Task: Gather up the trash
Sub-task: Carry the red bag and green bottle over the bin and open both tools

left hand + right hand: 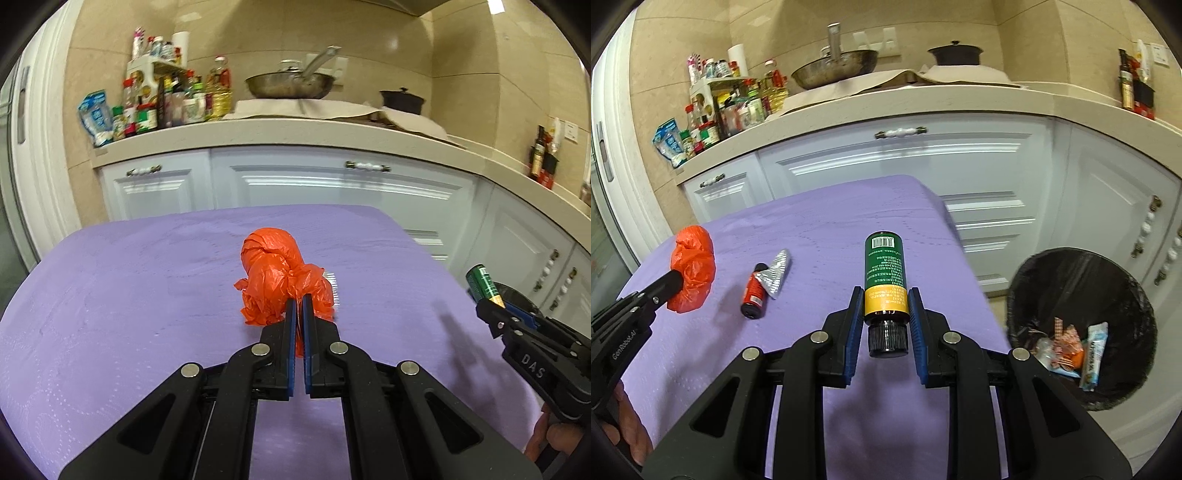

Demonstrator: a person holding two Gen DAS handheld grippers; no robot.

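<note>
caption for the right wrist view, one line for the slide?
Right gripper clamps a green bottle above the purple table, bin at right; left gripper holds an orange bag.

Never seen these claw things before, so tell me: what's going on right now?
Left gripper shut on orange bag. Right gripper shut on green bottle. Red tube on table. Bin open, unobstructed.

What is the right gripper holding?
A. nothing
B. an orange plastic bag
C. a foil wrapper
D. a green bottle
D: the right gripper is clamped on the green bottle near its cap, while the orange bag hangs from the left gripper and the foil wrapper lies on the purple cloth.
</note>
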